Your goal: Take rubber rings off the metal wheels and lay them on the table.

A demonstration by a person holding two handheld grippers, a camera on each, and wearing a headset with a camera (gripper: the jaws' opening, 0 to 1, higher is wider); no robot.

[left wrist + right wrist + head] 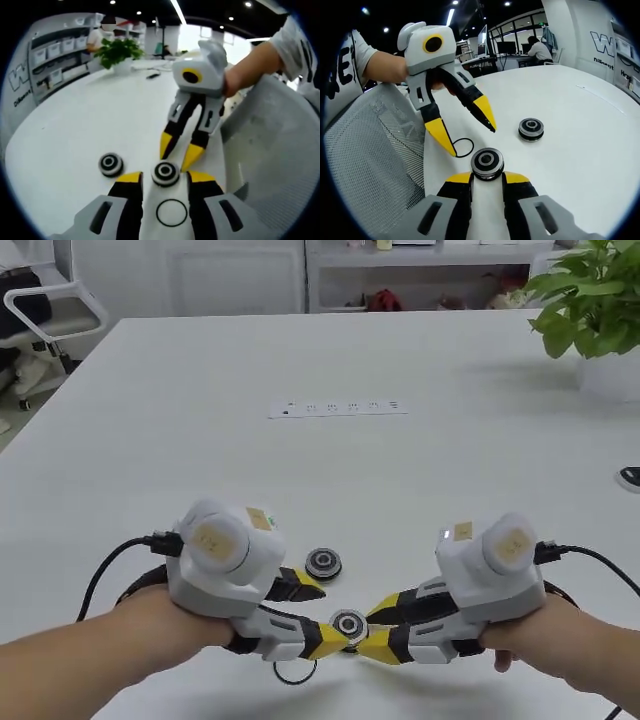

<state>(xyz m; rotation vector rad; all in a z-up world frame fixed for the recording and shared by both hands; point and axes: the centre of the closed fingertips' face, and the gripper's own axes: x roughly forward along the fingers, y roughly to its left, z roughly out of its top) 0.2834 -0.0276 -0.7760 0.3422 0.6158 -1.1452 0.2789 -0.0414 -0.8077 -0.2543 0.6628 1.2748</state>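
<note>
Head view: left gripper (318, 611) and right gripper (373, 626) meet tip to tip at a wheel (347, 625). A second wheel (323, 562) sits just beyond the left tips. Left gripper view: jaws wide apart, holding nothing; the wheel is between the tips and a loose rubber ring (295, 672) lies on the table (400, 360) between the jaws. Right gripper view: jaws part-open, tips flanking the wheel; cannot tell if gripped.

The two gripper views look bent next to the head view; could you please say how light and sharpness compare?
Head view: even, soft light, straight lines, faint shadows on the white table. Left gripper view: strong fisheye bending, a blown-out window behind, the near wheel crisp. Right gripper view: the same bending, small ceiling lights against dark, the far wheel sharp.
</note>
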